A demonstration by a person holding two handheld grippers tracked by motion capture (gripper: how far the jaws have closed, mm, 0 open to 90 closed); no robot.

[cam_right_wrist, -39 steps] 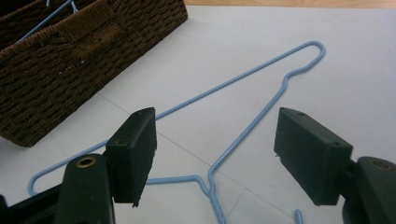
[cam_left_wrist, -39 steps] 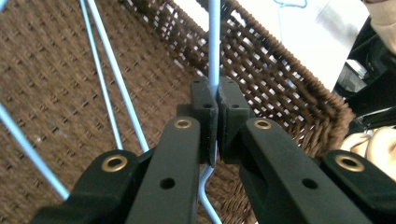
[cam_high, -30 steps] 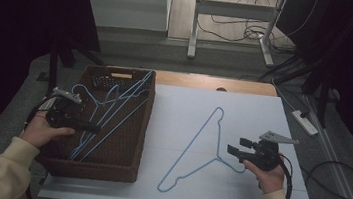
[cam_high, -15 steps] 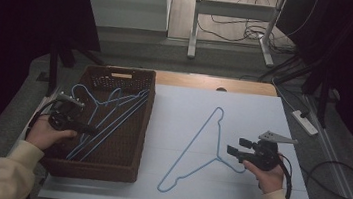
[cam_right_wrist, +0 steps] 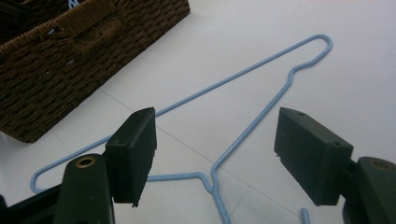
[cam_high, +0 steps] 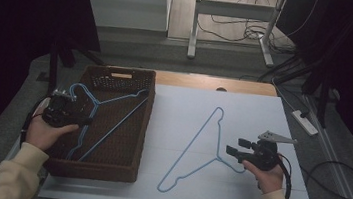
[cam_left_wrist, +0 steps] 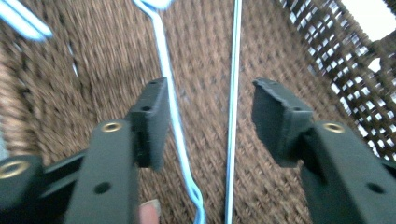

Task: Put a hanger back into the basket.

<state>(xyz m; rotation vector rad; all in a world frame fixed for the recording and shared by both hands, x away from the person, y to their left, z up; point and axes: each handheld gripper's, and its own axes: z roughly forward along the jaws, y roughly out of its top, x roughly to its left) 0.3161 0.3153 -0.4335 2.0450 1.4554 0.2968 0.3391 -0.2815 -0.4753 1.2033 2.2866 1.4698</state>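
Status: moving hangers out of the basket (cam_high: 106, 169) onto the white table (cam_high: 264, 109). One blue hanger (cam_high: 199, 150) is already out, flat on the table, hook end toward the right gripper (cam_high: 237, 147). Another hanger (cam_high: 104, 116) still lies in the basket, so I'd call it roughly halfway, judging by what's left.

Left gripper (cam_left_wrist: 208, 121): jaws have just been opening. Fingers (cam_left_wrist: 149, 119) stand apart now, and two thin blue wires of the basket hanger run between them; one wire passes right beside the left-hand finger, the other sits nearer the opposite finger, clear of the pad. No clamping that I can see, the hanger rests on the woven floor.

Right gripper (cam_right_wrist: 215, 156): fingers (cam_right_wrist: 310, 156) wide apart, nothing pinched. The table hanger's neck twist lies just below and between the fingertips, shoulders spreading away ahead of them, basket corner off beyond the left-hand finger.

Hangers themselves: thin light-blue coated wire, triangular, springy-looking, low profile. Likely fiddly to pick off a flat surface.
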